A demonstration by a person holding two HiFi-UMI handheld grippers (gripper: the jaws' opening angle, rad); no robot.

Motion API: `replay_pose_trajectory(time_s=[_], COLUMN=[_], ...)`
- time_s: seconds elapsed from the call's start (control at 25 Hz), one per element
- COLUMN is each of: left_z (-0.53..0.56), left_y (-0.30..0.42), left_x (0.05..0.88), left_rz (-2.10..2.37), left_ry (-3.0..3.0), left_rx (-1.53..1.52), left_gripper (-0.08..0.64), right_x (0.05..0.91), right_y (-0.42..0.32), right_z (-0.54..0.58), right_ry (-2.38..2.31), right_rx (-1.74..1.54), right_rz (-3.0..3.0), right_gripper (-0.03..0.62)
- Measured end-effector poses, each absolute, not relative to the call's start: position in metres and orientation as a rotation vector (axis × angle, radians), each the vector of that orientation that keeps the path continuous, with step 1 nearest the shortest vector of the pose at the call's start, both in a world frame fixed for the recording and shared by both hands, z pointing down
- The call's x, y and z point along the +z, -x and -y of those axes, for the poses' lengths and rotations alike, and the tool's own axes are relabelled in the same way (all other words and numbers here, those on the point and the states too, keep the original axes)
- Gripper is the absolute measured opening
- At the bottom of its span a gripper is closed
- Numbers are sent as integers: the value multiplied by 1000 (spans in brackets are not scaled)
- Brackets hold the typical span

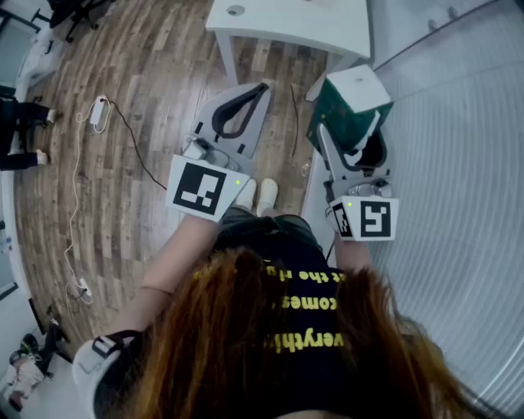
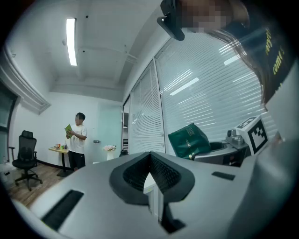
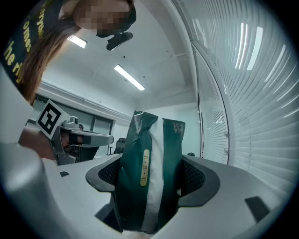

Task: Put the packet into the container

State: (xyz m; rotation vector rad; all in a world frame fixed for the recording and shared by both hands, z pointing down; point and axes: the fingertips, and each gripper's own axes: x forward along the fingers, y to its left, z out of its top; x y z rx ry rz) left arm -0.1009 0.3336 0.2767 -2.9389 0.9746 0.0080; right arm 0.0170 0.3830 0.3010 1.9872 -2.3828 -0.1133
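Green glossy packet [image 3: 140,177] w/ white creased panel, clamped in right gripper [image 1: 354,146] jaws, near slatted blinds [image 1: 458,123]. Left gripper [image 2: 150,158] jaws closed, empty (ribbed pads touching). Wood-plank floor [image 1: 139,106] open at left; white tabletop [image 1: 295,24] edge ahead.

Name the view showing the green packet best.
Right gripper view: the green packet stands close and central, clamped in the right gripper. Head view shows it from above; left gripper view, small and distant.
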Motion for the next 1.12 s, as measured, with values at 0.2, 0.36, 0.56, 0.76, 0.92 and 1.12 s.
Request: replay_pose_trajectory(time_s=[0.2, 0.36, 0.56, 0.76, 0.92, 1.12], left_z=[-334, -337, -339, -335, -332, -322], left_y=[103, 99, 91, 87, 83, 79], left_x=[273, 274, 275, 271, 268, 270], left_rz=[-984, -993, -1010, -1038, -1077, -1128], left_ry=[2929, 2915, 2911, 2890, 2870, 2849], left_rx=[0, -5, -3, -3, 8, -3], left_gripper=[2, 2, 2, 2, 2, 2], right_x=[294, 294, 296, 291, 290, 291], right_y=[-14, -16, -24, -31, -41, -62], right_z=[-383, -385, -384, -376, -369, -353], right_ry=[-1982, -1972, -1955, -1935, -1922, -1934], right_rx=[-122, -112, -81, -91, -82, -80], right_rz=[2396, 2422, 2466, 2503, 2530, 2552], right_gripper=[359, 359, 360, 360, 360, 360])
